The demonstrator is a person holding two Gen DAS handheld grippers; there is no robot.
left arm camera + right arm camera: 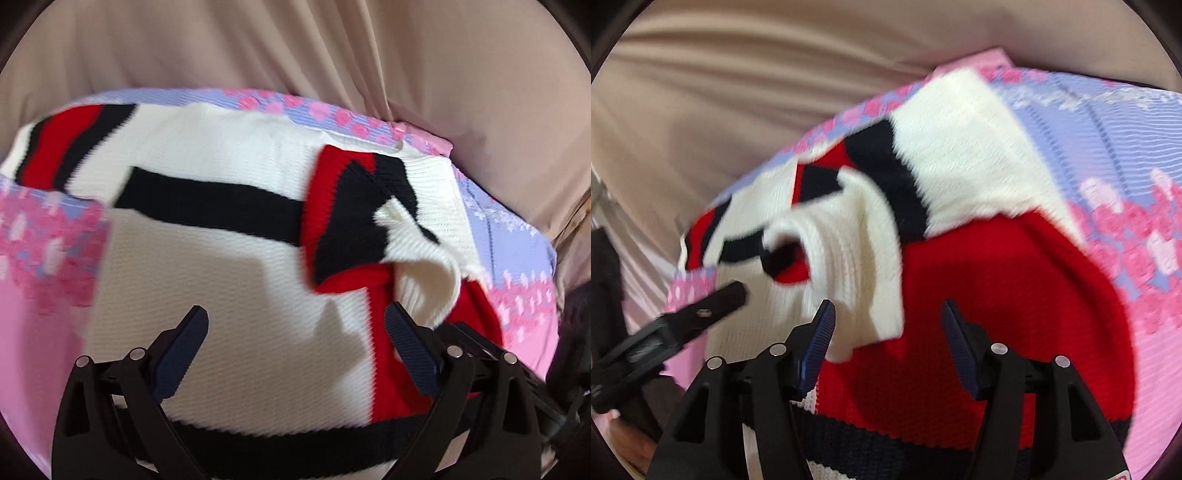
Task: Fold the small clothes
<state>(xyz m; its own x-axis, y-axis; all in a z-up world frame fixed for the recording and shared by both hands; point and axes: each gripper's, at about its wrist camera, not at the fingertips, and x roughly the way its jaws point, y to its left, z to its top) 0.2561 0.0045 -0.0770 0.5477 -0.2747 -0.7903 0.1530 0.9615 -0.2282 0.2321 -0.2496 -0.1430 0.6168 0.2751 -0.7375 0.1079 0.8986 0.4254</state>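
A small knitted sweater (229,266), white with red and black stripes, lies spread on a pink and lilac patterned cloth (48,243). One sleeve (354,221) is folded over its body, cuff bunched. My left gripper (295,332) is open, just above the white body, holding nothing. In the right wrist view the same sweater (997,295) shows its red part and the folded white sleeve (857,251). My right gripper (888,325) is open above the red part, empty. The left gripper's finger (713,306) shows at the left there.
The patterned cloth (1108,155) lies on a wrinkled beige sheet (295,48) that fills the far side in both views (720,92). A dark object (605,266) stands at the left edge of the right wrist view.
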